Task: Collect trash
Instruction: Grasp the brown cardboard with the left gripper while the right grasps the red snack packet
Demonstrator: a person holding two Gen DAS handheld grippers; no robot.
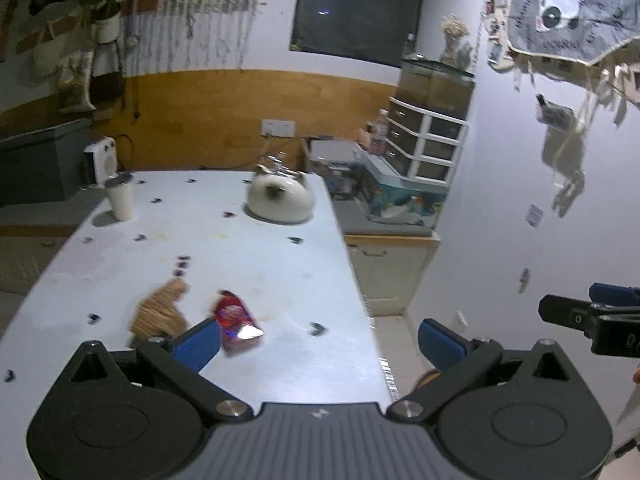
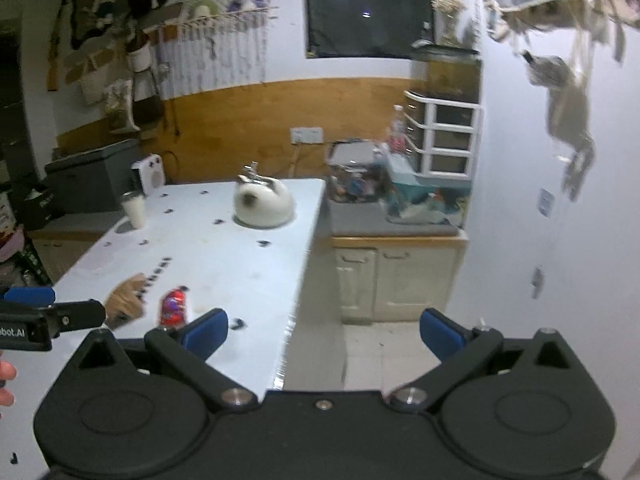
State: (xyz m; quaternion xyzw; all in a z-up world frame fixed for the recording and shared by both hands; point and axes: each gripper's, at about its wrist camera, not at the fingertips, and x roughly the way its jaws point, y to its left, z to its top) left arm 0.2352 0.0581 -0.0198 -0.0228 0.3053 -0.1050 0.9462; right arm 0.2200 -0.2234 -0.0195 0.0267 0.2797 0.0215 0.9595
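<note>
A red snack wrapper (image 1: 236,322) and a crumpled brown paper piece (image 1: 160,312) lie on the white table (image 1: 248,256) near its front. My left gripper (image 1: 320,344) hovers open above the table's right front part, its left blue pad just short of the wrapper. In the right wrist view the same wrapper (image 2: 173,306) and brown paper (image 2: 125,298) show at lower left. My right gripper (image 2: 324,334) is open, held over the table's right edge and the floor. The left gripper's finger (image 2: 60,316) pokes in from the left.
A white cat-faced kettle (image 1: 280,198) and a white lidded cup (image 1: 120,198) stand at the table's far end. Right of the table are a low cabinet (image 2: 396,276) with cluttered boxes and a drawer unit (image 2: 444,136). Tiled floor (image 2: 380,356) lies between table and wall.
</note>
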